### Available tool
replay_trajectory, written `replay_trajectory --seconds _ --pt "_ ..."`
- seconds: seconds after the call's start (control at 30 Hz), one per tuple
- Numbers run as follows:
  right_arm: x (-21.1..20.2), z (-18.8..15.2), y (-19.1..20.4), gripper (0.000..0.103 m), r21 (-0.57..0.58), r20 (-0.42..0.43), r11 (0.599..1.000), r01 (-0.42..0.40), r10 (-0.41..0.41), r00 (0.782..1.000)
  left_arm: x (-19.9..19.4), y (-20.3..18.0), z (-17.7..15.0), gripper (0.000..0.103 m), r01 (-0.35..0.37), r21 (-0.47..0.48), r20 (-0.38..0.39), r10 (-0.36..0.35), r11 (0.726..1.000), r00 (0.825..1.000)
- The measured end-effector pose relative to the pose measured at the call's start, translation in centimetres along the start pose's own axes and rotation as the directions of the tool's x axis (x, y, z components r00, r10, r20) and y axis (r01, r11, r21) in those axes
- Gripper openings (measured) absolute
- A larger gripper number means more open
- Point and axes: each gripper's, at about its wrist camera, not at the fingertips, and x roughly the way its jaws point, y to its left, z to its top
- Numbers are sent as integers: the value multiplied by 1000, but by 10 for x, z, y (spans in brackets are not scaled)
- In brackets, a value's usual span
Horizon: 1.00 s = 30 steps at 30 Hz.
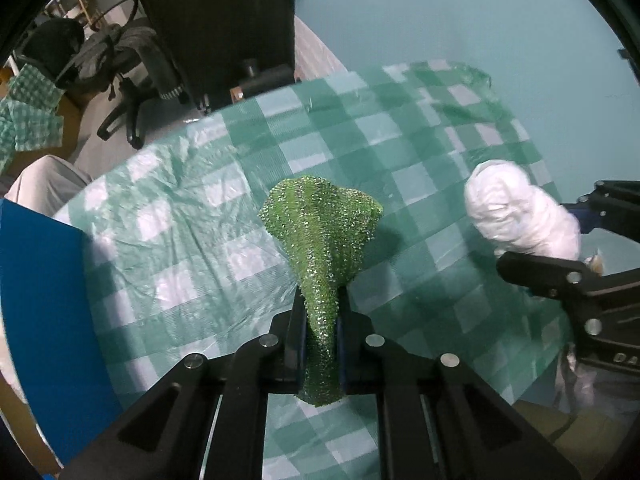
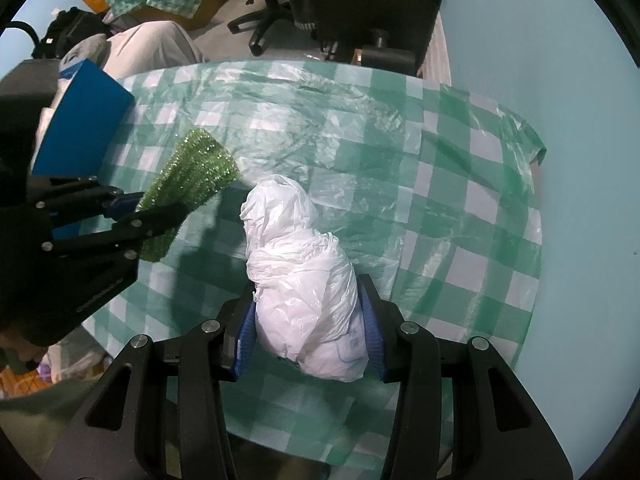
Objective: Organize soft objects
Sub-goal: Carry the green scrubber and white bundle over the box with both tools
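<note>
We had the left tongs (image 1: 320,332) clenched on the green sparkly cloth (image 1: 322,236), which stood up out of the jaws at centre frame in the left wrist view, its top flaring wide above the checked counter (image 1: 192,216). From the right wrist view the same cloth (image 2: 192,176) showed at mid left, pinched in the left tongs (image 2: 160,216), w/ the blue box (image 2: 84,120) just behind it at the upper left.

The right tongs (image 2: 312,340) were grasping the white plastic bag bundle (image 2: 304,276), bottom centre of that view, blue pads (image 2: 246,340) pressed on both its sides; the bundle's upper end poked out toward frame centre. In the left wrist view the bundle (image 1: 520,212) sat at the right edge, held by the right tongs (image 1: 560,248).

Beyond the counter's far edge, upper left, we saw office chairs (image 1: 124,60) & a spare checked sheet (image 1: 28,116).
</note>
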Motion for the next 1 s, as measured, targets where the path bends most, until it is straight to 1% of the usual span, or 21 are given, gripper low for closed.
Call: replay_trajectory --seconds 0.3,0.37,0.5,0.67,0.77,0.87,1.0 --pt "-23 8 18 45 -9 32 1000 -12 12 999 -46 12 -7 11 1 -14 58 0 1000 998" --pt "-29 11 21 45 -12 41 1000 -14 15 999 -59 14 -10 11 -7 -12 84 7 1000 996" --pt "-43 16 29 45 -23 59 1000 -17 18 998 -77 23 -14 11 -19 -12 111 20 1000 994" --pt "-60 24 39 45 -38 86 999 -23 27 996 -96 37 -20 11 -37 -42 132 42 998 990" --pt "-69 29 44 45 -43 98 999 -28 32 995 -104 47 -24 11 -30 -78 139 41 996 990" --pt "-79 33 51 45 -45 109 998 -45 49 993 -114 56 -30 11 -35 -103 149 50 994 988" --pt "-89 38 64 45 -64 123 997 -48 56 991 -127 67 -39 11 -40 -135 155 61 990 986"
